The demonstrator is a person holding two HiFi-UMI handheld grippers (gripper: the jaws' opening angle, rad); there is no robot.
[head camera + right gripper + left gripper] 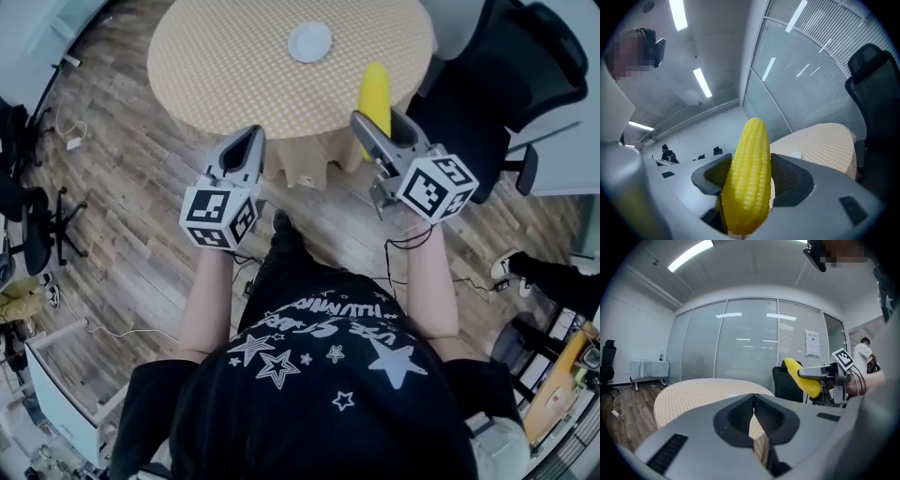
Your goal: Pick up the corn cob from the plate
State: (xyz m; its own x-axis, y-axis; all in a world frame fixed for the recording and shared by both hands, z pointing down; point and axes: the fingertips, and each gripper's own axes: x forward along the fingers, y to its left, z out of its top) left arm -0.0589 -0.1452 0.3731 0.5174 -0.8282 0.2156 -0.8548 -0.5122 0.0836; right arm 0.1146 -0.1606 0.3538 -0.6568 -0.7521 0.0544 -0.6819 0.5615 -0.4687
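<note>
The yellow corn cob (376, 92) stands upright between the jaws of my right gripper (378, 120), which is shut on it near the table's front right edge. In the right gripper view the corn cob (749, 180) fills the gap of the right gripper (750, 161), with both pads pressing its sides. A small white plate (309, 41) lies empty on the round table (234, 66) with its yellow checked cloth. My left gripper (248, 141) hovers at the table's front edge, shut with nothing in it. In the left gripper view the left gripper (753, 397) shows its jaws meeting, and the corn cob (804, 377) appears to the right.
A black office chair (506, 84) stands right of the table. Another chair's base (37, 230) and cables (70, 141) are on the wooden floor at the left. A person's shoe (511, 267) is at the right. A glass wall with blinds (750, 338) runs behind the table.
</note>
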